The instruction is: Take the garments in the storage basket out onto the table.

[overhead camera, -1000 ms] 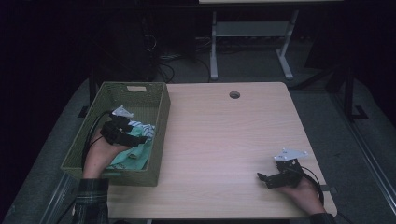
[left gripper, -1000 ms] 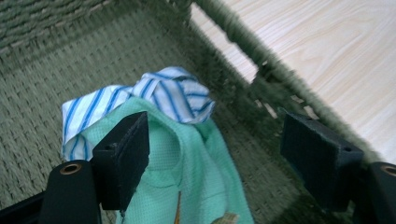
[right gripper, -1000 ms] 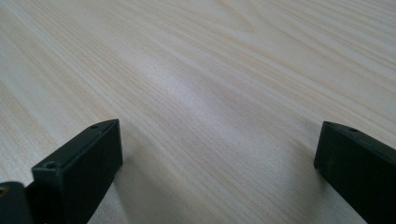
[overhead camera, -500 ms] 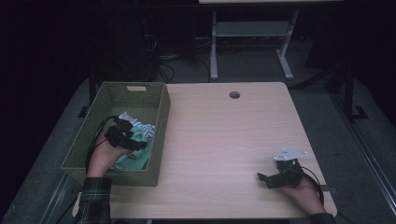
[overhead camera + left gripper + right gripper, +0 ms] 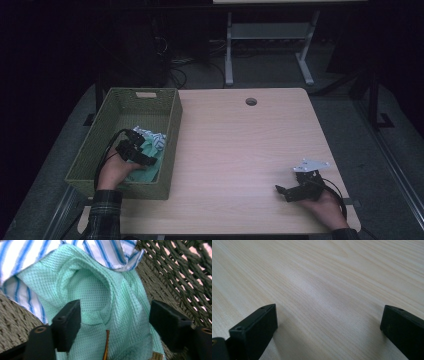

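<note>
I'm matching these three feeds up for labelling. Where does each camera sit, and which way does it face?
High view: above the person's side, facing forward and down on the table; shows both forearms, left gripper in the green basket, right gripper.
Left gripper view: on the left gripper, looking along its open jaws at the mint cloth and striped cloth.
Right gripper view: on the right gripper, open jaws over bare tabletop.
Shared: high and left gripper views both show the cloths and basket.

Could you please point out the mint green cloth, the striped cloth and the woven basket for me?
mint green cloth [image 5: 100,290], left gripper view, on its bunched fold.
striped cloth [image 5: 105,250], left gripper view, on its striped edge.
woven basket [image 5: 125,100], high view, on its far wall.
</note>
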The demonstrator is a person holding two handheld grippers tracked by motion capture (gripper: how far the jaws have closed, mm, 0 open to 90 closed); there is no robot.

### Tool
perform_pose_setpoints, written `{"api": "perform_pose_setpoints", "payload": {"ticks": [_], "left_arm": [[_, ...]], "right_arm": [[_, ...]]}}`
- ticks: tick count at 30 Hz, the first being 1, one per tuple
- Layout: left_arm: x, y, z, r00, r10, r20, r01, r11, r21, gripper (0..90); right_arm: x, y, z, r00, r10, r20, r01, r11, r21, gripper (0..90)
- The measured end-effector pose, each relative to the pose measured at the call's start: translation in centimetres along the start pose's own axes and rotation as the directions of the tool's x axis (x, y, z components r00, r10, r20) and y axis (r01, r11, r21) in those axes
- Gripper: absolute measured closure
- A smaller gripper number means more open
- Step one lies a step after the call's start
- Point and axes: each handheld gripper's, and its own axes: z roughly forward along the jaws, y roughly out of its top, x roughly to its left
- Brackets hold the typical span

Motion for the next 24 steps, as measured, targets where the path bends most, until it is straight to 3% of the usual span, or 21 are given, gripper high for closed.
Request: {"api": "perform_pose_setpoints", "payload": {"ticks": [7,9,17,24], "left_arm": [[-0.12,0.02,0.46,0.9999,0.013,0.007,-0.013,0.9989,0.044,33.0],[-0.12,0.03,0.49,0.9999,-0.001,0.012,0.001,0.9990,0.045,35.3],[-0.11,0.07,0.22,0.9990,-0.013,0.043,0.010,0.9979,0.064,69.7],[0.10,0.16,-0.43,0.9972,-0.054,0.051,0.053,0.9981,0.033,82.7]], "right_arm": [[0.00,0.00,0.00,1.0000,0.000,0.000,0.000,1.000,0.000,0.6],[-0.02,0.00,0.01,1.0000,-0.003,0.002,0.003,1.000,-0.002,0.6],[-0.03,0.00,0.01,1.0000,-0.004,0.002,0.004,1.000,-0.002,0.6],[0.00,0.00,0.00,1.0000,0.000,0.000,0.000,1.000,0.000,0.6]]}}
